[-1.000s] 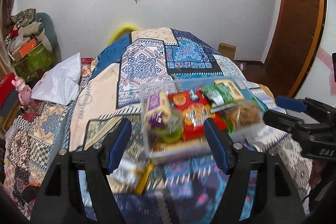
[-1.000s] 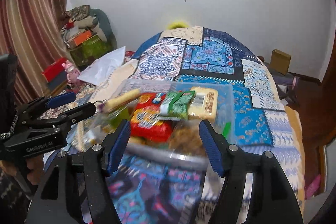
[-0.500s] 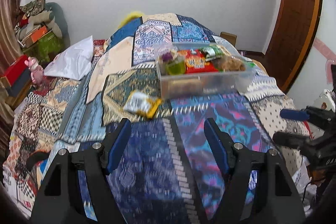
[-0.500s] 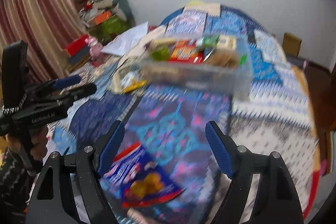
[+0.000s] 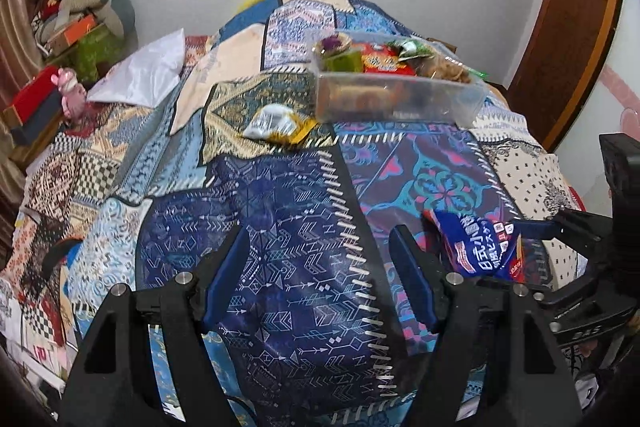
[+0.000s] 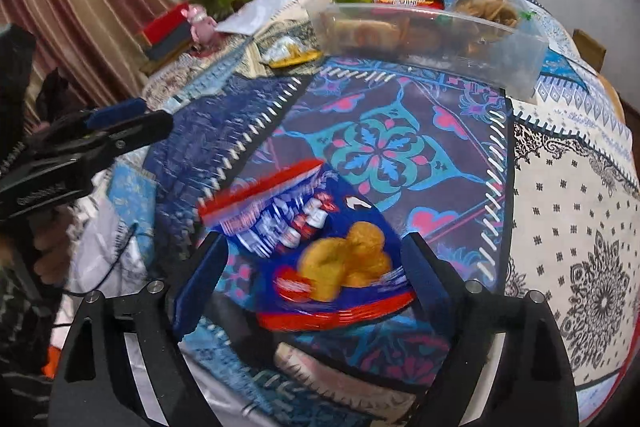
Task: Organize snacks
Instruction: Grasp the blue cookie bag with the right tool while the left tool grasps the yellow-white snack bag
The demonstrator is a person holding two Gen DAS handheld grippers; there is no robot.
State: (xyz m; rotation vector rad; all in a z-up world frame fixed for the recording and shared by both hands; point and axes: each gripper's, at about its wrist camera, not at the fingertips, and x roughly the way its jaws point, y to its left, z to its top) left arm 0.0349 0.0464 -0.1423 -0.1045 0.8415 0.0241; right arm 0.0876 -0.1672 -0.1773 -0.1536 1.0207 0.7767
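Note:
A clear plastic bin (image 5: pixel 396 99) (image 6: pixel 432 39) full of snack packets stands far ahead on the patterned bedspread. A white and yellow packet (image 5: pixel 276 127) (image 6: pixel 290 53) lies just left of it. A blue and red snack bag (image 6: pixel 316 255) (image 5: pixel 480 247) lies near me. My right gripper (image 6: pixel 314 279) is open, its jaws on either side of the bag, low over it. My left gripper (image 5: pixel 320 275) is open and empty over the dark blue cloth, left of the bag.
A white pillow (image 5: pixel 144 75) lies at the left of the bed. Boxes and a pink toy (image 5: pixel 70 91) sit beside the bed at the left. A wooden door (image 5: pixel 568 27) is at the right. The bed edge runs close below both grippers.
Both grippers have pulled back from the bin toward the near end of the bed. The right gripper has dropped over the blue snack bag, which now lies between its jaws.

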